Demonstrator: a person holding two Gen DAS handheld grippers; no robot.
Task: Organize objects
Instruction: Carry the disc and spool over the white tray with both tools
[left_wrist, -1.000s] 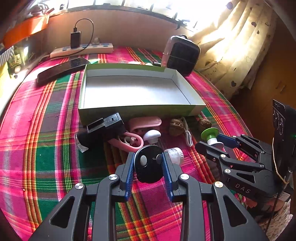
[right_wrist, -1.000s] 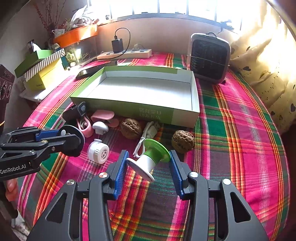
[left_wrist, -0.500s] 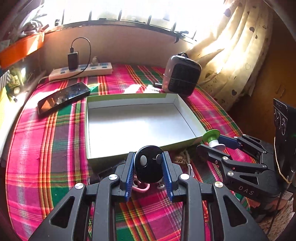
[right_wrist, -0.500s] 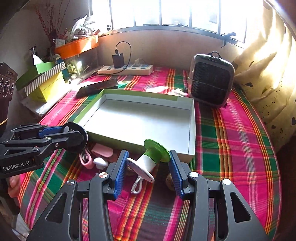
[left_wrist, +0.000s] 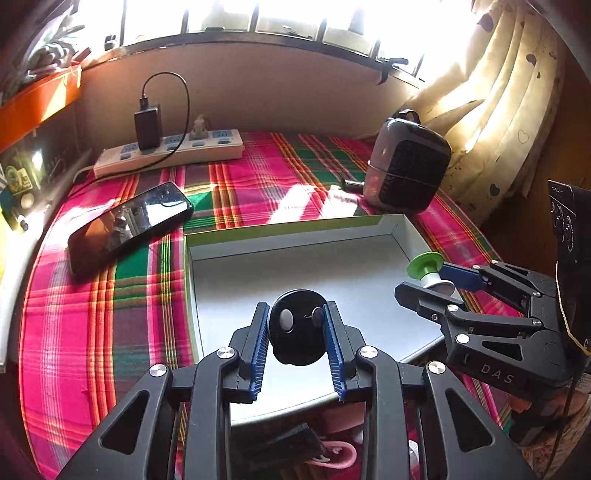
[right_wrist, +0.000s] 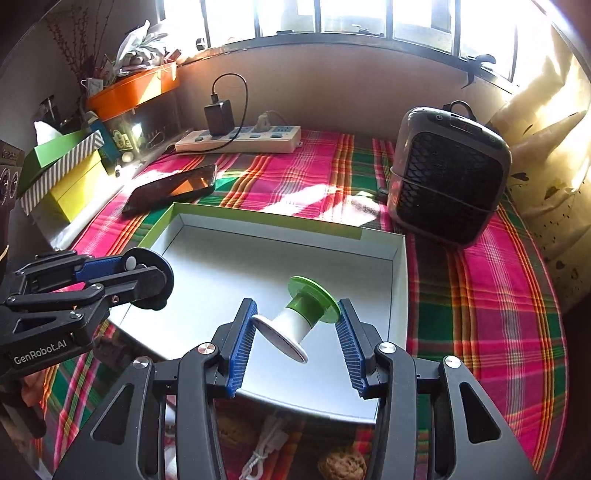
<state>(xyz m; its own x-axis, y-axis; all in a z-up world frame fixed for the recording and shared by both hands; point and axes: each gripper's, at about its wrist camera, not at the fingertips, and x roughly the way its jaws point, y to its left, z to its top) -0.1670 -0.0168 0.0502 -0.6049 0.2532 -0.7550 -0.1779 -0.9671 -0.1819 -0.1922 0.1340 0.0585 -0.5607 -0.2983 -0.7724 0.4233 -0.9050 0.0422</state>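
My left gripper (left_wrist: 297, 341) is shut on a round black disc (left_wrist: 295, 338) and holds it above the near left part of the open green-rimmed box (left_wrist: 295, 232). My right gripper (right_wrist: 295, 334) is shut on a green and white spool (right_wrist: 299, 319), held above the near right part of the same box (right_wrist: 258, 218). The left gripper with the disc shows at the left of the right wrist view (right_wrist: 147, 275). The right gripper with the spool shows at the right of the left wrist view (left_wrist: 430, 271). The box is empty inside.
In front of the box lie a pink item (left_wrist: 334, 456), a black clip (left_wrist: 284, 443), a white cable (right_wrist: 264, 443) and a walnut (right_wrist: 341, 465). A phone (left_wrist: 129, 221), a power strip (left_wrist: 170, 149) and a small black heater (left_wrist: 404, 170) stand behind the box. Boxes (right_wrist: 62, 173) are stacked at the far left.
Both grippers have risen and moved forward with their objects, from above the loose items in front of the box to above the box's floor.
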